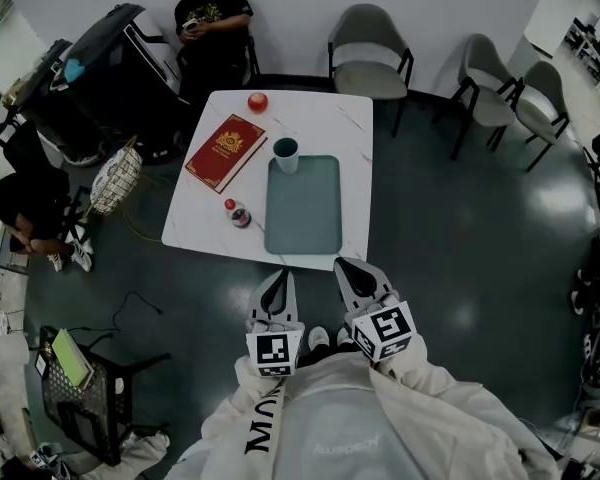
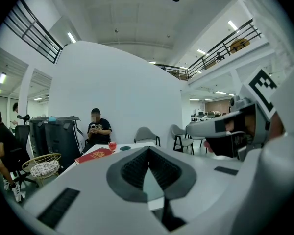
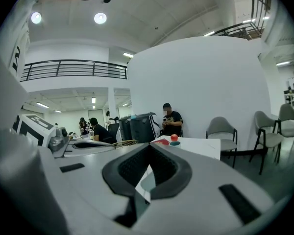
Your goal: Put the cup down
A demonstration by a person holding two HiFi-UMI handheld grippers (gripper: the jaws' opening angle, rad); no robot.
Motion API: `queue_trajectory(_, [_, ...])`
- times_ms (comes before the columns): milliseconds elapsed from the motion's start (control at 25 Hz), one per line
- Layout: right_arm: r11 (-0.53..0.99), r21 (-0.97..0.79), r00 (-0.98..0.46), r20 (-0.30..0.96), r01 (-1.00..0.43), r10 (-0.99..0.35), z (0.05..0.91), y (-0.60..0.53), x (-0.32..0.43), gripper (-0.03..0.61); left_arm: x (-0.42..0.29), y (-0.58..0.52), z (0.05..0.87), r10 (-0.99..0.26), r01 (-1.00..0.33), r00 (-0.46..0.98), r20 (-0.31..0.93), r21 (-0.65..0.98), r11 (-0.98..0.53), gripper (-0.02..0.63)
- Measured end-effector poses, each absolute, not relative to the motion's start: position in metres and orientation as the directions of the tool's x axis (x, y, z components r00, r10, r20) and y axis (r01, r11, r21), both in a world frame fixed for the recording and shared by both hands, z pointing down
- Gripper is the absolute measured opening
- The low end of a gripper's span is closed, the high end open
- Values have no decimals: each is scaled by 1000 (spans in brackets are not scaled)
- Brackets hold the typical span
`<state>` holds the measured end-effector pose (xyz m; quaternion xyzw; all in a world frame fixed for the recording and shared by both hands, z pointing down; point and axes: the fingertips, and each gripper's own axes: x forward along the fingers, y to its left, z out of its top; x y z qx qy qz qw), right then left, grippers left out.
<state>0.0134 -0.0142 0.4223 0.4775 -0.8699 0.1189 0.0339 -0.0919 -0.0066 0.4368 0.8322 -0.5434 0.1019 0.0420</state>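
Note:
A teal cup (image 1: 285, 154) stands upright on the white table (image 1: 330, 128), at the far left corner of a teal tray (image 1: 303, 208). Its rim shows small in the left gripper view (image 2: 125, 148) and in the right gripper view (image 3: 175, 143). Both grippers hang close to my body, short of the table's near edge and well apart from the cup. My left gripper (image 1: 280, 276) is shut with nothing in it, its pads meeting (image 2: 148, 150). My right gripper (image 1: 348, 266) is shut and empty as well (image 3: 149, 147).
On the table lie a red book (image 1: 225, 151), a red round thing (image 1: 257, 102) and a small red-capped bottle (image 1: 237, 213). A person (image 1: 212, 18) sits at the far side. Grey chairs (image 1: 370, 43), black bins (image 1: 110, 68), a wire basket (image 1: 115, 180) and a black crate (image 1: 80, 398) surround it.

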Motion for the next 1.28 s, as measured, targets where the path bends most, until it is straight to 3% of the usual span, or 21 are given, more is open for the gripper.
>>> queue_trajectory(1280, [553, -203, -587, 188, -808, -787, 414, 5, 49, 5, -33, 7, 406, -894, -903, 405, 191, -72, -424, 11])
